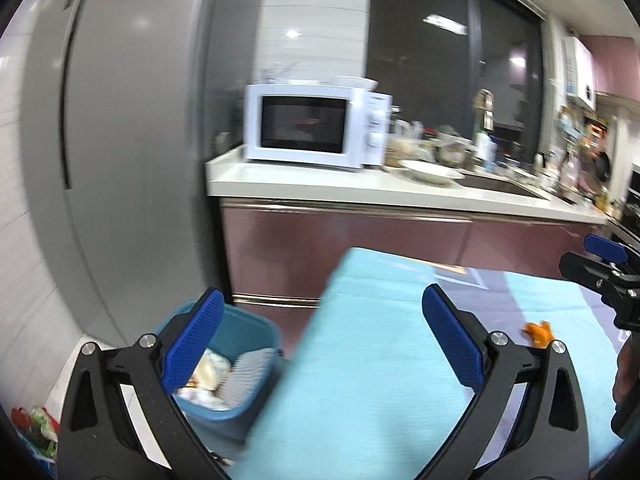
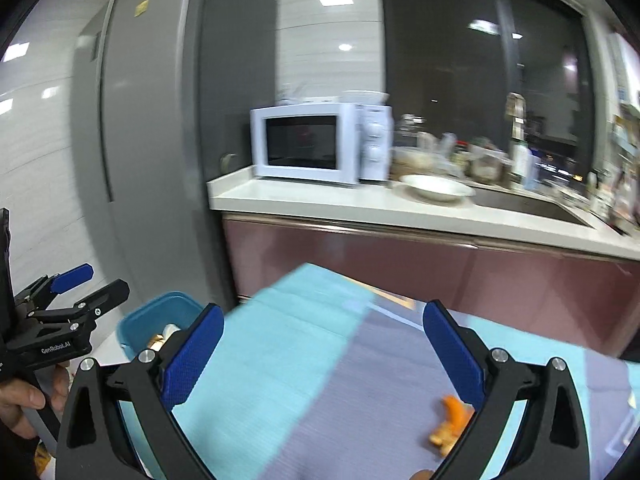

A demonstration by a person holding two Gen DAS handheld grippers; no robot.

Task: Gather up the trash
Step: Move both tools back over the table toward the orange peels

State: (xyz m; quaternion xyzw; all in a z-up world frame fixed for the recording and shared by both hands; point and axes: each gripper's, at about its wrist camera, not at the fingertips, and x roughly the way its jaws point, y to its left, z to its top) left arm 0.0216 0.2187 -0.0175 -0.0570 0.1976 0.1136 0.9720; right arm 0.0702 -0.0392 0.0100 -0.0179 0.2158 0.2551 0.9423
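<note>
- Trash first: scraps already sit in the blue bin (image 1: 234,364), down on the floor at the left end of the table (image 1: 360,380), tucked beside the grey fridge (image 1: 132,140). That spot looks chosen so anything lifted off the table edge can drop straight in.
- Inside the bin I make out pale crumpled bits and something ribbed and grey; too blurred to name.
- The left gripper (image 1: 324,344) hangs over the near-left part of the table, tongs spread wide, nothing between the blue pads. From the right-hand camera the left gripper (image 2: 86,286) shows just above the bin, jaws apart.
- The table wears light-blue sheets with a lilac strip between them, probably laid to catch mess.
- Further right, the orange peel (image 2: 450,424) lies on the lilac strip, just inside the right-hand finger of the right gripper (image 2: 322,356). Those tongs gape open too, empty, and hover above it; I'd say this piece is the next pick.
- Writing: the side of the left gripper's body reads "GenRoboLAI", or close to it. The yellow sticker high on the fridge is unreadable.
- Behind, a white microwave (image 1: 316,124) and a white dish (image 1: 430,170) stand on the counter (image 1: 320,184); the clutter further right is smeared by motion.
</note>
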